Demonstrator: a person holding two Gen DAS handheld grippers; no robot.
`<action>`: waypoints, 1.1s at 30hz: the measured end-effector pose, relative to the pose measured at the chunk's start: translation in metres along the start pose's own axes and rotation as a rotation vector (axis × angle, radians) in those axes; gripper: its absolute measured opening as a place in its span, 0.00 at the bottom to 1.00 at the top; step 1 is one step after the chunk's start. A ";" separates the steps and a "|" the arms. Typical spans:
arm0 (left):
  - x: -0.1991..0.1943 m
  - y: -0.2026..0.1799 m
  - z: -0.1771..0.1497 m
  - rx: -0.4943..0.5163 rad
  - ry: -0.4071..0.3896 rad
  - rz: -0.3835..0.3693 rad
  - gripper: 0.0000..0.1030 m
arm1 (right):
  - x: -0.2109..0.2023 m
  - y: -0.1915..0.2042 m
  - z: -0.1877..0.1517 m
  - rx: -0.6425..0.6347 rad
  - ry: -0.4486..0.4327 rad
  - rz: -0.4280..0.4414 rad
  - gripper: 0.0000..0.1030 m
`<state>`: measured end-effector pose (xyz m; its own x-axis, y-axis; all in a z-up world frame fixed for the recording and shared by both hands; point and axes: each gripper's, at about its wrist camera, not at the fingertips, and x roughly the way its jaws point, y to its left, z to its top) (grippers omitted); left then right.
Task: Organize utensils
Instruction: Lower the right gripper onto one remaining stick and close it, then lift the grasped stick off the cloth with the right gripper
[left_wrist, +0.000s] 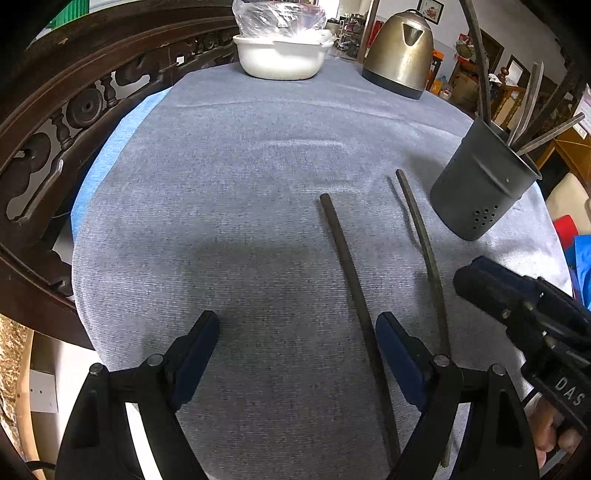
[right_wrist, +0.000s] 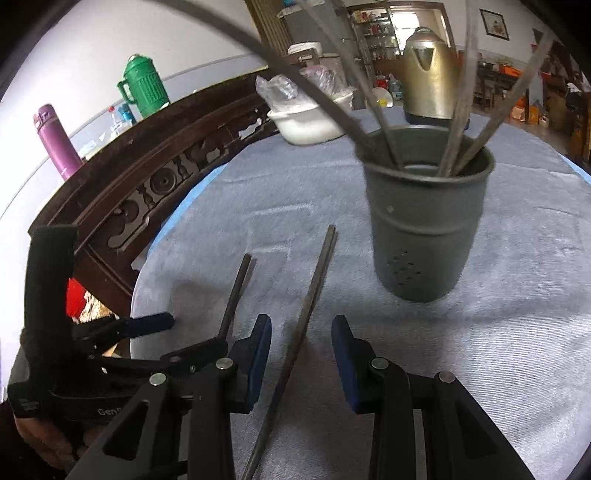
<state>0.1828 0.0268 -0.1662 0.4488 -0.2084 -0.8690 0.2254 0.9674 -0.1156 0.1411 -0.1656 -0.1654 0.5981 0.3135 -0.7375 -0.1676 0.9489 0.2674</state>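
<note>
Two dark chopsticks lie side by side on the grey-blue tablecloth (left_wrist: 221, 206) — the thicker chopstick (left_wrist: 347, 273) and the thinner chopstick (right_wrist: 295, 332). The left gripper (left_wrist: 297, 343) hovers with jaws wide apart, empty, while the right gripper (right_wrist: 301, 350) straddles the thinner one, pads not touching it. The grey utensil holder (right_wrist: 424, 229) (several sticks already inside) stands upright just beyond — near both.

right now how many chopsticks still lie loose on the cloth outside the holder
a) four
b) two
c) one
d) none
b: two dark chopsticks lie on the cloth, one to the left and another nearer the grey holder, which already has several in it.
</note>
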 end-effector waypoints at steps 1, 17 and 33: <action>-0.001 0.003 -0.001 -0.002 -0.002 -0.004 0.85 | 0.001 0.001 -0.001 -0.001 0.007 0.005 0.36; -0.004 0.018 -0.001 -0.034 0.000 -0.004 0.85 | 0.009 0.002 -0.019 -0.058 0.088 -0.023 0.08; -0.004 0.010 0.006 -0.055 0.027 -0.049 0.78 | -0.014 -0.021 -0.028 -0.002 0.187 -0.009 0.11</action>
<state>0.1883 0.0365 -0.1614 0.4143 -0.2527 -0.8744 0.1985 0.9626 -0.1842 0.1144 -0.1888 -0.1780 0.4437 0.3058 -0.8424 -0.1642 0.9518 0.2590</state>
